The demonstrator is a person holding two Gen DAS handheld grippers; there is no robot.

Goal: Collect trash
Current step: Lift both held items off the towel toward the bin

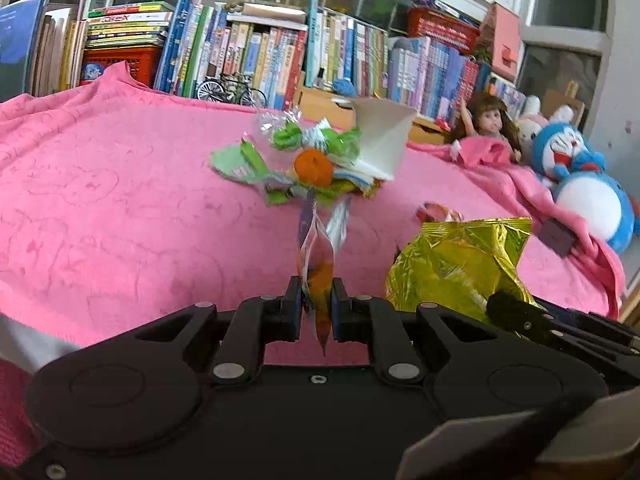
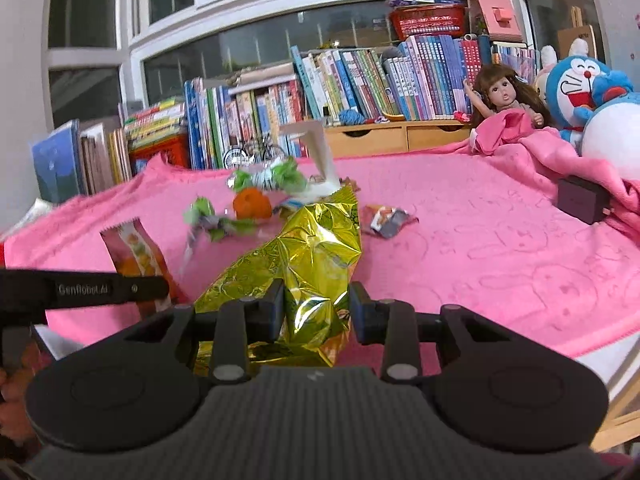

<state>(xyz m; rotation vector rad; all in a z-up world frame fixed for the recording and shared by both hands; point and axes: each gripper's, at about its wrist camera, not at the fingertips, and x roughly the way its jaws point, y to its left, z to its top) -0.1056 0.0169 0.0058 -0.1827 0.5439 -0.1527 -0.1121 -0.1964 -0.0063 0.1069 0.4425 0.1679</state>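
My left gripper (image 1: 316, 300) is shut on an orange snack packet (image 1: 318, 264), held edge-on above the pink blanket (image 1: 120, 208). The same snack packet (image 2: 138, 256) shows in the right wrist view beside the left gripper's finger (image 2: 100, 289). My right gripper (image 2: 317, 306) is shut on a crumpled gold foil bag (image 2: 304, 252), also visible as the gold foil bag (image 1: 460, 264) to the right in the left view. Beyond lies a trash heap: green-and-white wrappers (image 1: 316, 140), an orange peel (image 1: 314, 167) and folded white paper (image 1: 382, 136). A small red wrapper (image 2: 386, 220) lies apart.
Rows of books (image 1: 248, 52) and a toy bicycle (image 1: 230, 90) line the far edge. A doll (image 2: 506, 98) and a blue plush toy (image 2: 588, 92) sit at the right, with a dark box (image 2: 582, 200) on the blanket (image 2: 480, 240).
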